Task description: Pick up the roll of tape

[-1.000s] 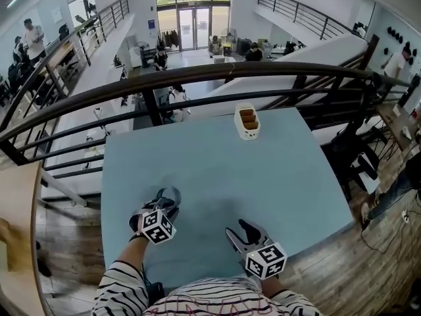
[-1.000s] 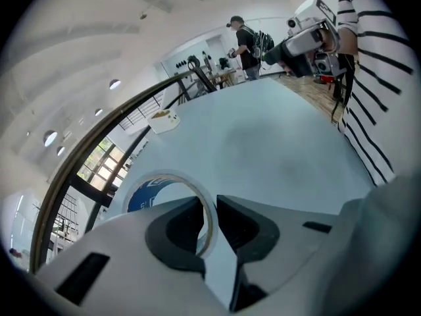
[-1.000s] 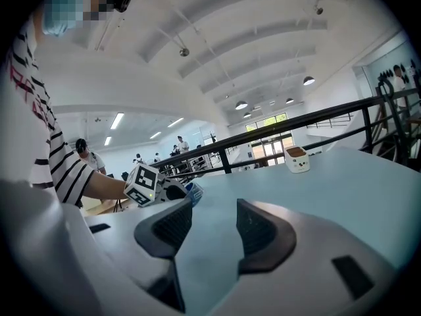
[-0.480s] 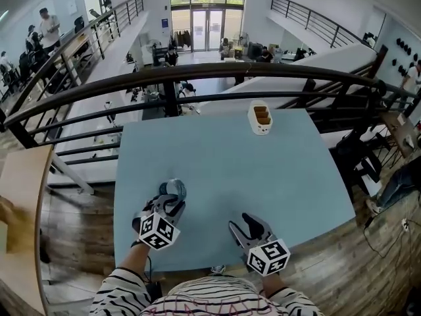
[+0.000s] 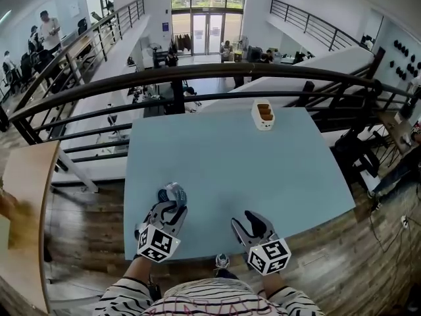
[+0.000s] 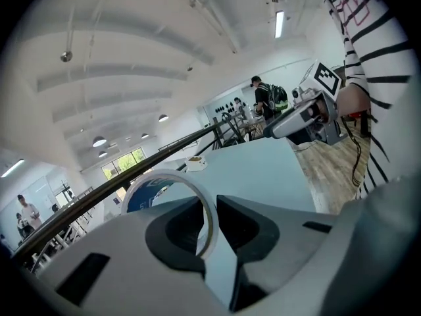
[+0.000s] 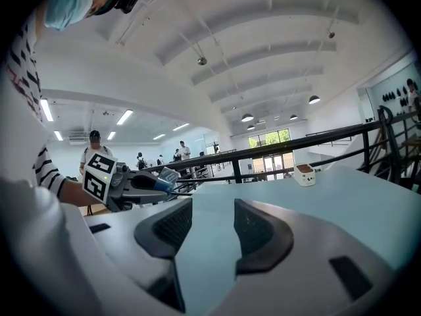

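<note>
Left tongs (image 5: 171,203) are clamped on the roll of tape (image 6: 166,172). The jaws pinch one wall of the ring, one pad inside the hole and one outside. The roll stands on edge, at about 7 o'clock of the tabletop (image 5: 230,157) near its front edge, and looks to be clear of the surface. Right tongs (image 7: 205,229) are at 5 o'clock, jaws apart, nothing between them.

Risks, as I read it:
- The grip is on a thin band only, so the roll can pivot or slide out if the wrist rolls or swings fast.
- A drop this close to the front edge likely sends the roll off onto the wood floor (image 5: 85,229) rather than back onto the tabletop.
- Squeezing harder may flex the ring.

Surface: plain pale blue, smooth and matte. The only other item is a small white container (image 5: 264,115) with brown contents at 12 o'clock by the far edge, well apart from both tongs.

Room: mezzanine with a dark curved railing (image 5: 197,73) just beyond the tabletop. Open hall below, glass doors at 12 o'clock, people (image 5: 46,28) at 10 o'clock.
</note>
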Available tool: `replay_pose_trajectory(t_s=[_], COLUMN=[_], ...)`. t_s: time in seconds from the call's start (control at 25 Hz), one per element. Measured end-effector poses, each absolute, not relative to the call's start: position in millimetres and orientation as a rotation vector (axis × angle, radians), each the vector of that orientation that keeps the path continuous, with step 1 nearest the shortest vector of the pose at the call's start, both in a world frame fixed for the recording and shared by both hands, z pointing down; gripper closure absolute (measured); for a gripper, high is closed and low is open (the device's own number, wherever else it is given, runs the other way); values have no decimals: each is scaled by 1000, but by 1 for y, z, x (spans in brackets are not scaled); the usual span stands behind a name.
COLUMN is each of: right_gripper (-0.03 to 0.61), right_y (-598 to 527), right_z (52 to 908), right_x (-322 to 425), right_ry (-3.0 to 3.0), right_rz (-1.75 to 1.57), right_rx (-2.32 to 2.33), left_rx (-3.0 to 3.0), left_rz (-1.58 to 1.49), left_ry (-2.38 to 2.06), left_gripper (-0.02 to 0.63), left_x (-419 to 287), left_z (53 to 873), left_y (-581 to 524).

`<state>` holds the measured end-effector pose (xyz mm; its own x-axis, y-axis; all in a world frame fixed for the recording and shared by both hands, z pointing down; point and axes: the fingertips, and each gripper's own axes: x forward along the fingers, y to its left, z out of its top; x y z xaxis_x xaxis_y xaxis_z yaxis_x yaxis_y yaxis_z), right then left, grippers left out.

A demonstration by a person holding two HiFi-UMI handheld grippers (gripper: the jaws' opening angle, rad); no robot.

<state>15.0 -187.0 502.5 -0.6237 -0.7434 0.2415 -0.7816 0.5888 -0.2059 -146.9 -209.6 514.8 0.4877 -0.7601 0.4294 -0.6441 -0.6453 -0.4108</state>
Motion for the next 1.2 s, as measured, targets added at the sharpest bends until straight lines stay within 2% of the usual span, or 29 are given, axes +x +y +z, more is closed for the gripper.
replay_pose_trajectory(t_s=[0.2,0.6,0.8,1.2], right_gripper=[373,488,525,549], right_y=[-163,-121,-104,-80], right_z=[497,481,476,481], right_x=[5,-10,-23,-39], right_ry=[-2673,-2658,-2670,-2665], right_rz=[400,288,253,256], right_rx=[1334,1450,1465,1475], left_rx=[-2551,-2607,-2626,-2649], left_rz=[-783,-610,-567,-547], left_ry=[1258,1305,1299,1296], left_gripper=[534,534,532,532], left_x=[-158,-178,-187,-196], left_z=[503,482,479,486], left_y=[-178,-115,-89,-58])
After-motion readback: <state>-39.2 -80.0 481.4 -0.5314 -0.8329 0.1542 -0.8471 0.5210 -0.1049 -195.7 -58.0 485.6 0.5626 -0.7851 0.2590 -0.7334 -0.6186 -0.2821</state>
